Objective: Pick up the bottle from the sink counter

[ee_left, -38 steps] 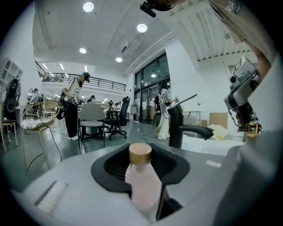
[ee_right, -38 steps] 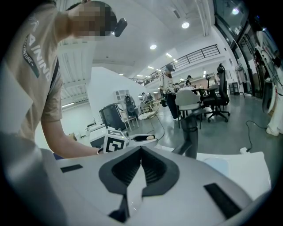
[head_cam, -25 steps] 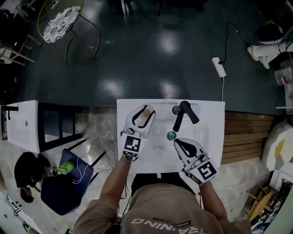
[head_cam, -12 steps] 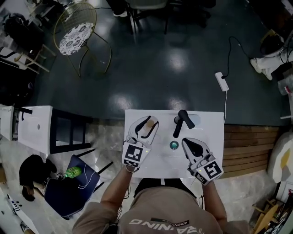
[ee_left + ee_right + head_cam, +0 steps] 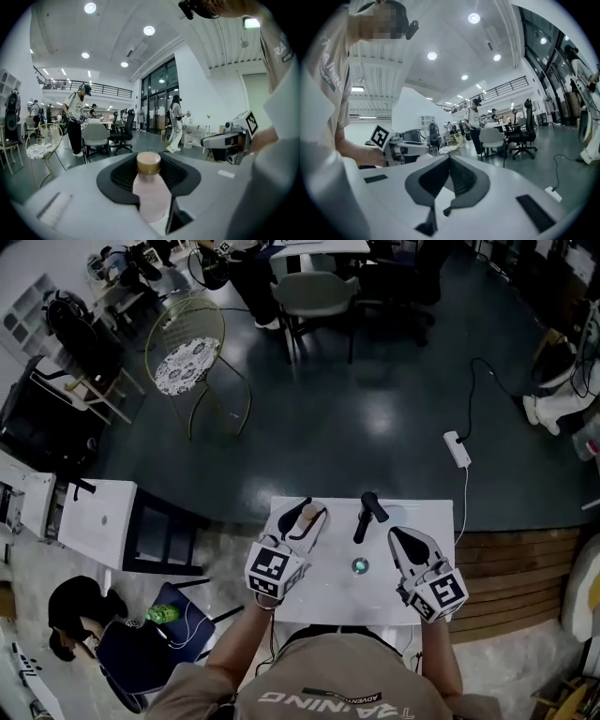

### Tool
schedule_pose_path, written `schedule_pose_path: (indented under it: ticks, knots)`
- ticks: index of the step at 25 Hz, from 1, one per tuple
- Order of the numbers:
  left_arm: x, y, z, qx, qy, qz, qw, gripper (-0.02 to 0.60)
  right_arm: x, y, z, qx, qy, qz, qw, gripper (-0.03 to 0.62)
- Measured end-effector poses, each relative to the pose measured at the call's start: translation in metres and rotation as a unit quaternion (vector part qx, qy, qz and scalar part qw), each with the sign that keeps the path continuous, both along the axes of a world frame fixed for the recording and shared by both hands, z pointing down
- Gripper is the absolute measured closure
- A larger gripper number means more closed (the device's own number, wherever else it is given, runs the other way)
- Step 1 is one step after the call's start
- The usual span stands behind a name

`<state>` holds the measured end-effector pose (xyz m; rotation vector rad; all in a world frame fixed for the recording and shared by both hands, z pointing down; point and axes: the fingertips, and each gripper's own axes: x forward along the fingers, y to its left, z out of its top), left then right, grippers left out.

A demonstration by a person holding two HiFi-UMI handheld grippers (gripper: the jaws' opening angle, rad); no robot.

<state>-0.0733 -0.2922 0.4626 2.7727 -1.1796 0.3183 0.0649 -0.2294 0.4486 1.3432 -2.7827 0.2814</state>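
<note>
A pale pink bottle with a tan cap (image 5: 151,192) stands upright between the dark pads of my left gripper (image 5: 150,174), which is shut on its body. From the head view the bottle (image 5: 308,517) and left gripper (image 5: 305,512) hang over the left part of the white sink counter (image 5: 319,601). My right gripper (image 5: 399,536) hovers over the counter's right part. Its jaws meet with nothing between them (image 5: 449,161). A black faucet (image 5: 367,515) and a green drain (image 5: 360,566) lie between the two grippers.
A wire chair (image 5: 187,362) and a grey chair (image 5: 314,292) stand on the dark floor beyond the counter. A power strip (image 5: 457,448) lies at the right. A white cabinet (image 5: 103,517) and a blue bag (image 5: 141,643) sit at the left. People (image 5: 77,117) stand far off.
The head view has risen, so the counter looks smaller and lower in the picture. Both grippers have kept their places over it, the left still on the bottle.
</note>
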Motion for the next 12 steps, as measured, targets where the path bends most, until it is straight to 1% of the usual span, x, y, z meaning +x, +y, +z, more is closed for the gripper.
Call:
schedule_pose_path:
  ticks: [2, 6, 12]
  knots:
    - [0.002, 0.002, -0.013, 0.008, -0.008, 0.002, 0.9999, 0.437, 0.007, -0.003, -0.015, 0.013, 0.0, 0.004, 1.0, 0.583]
    - [0.004, 0.006, -0.035, 0.018, -0.012, 0.004, 0.9998, 0.437, 0.014, -0.006, -0.037, 0.038, 0.006, 0.003, 0.999, 0.583]
    - [0.005, 0.016, -0.047, 0.02, -0.008, 0.007, 0.9997, 0.437, 0.008, 0.0, -0.052, 0.046, 0.014, -0.01, 0.999, 0.583]
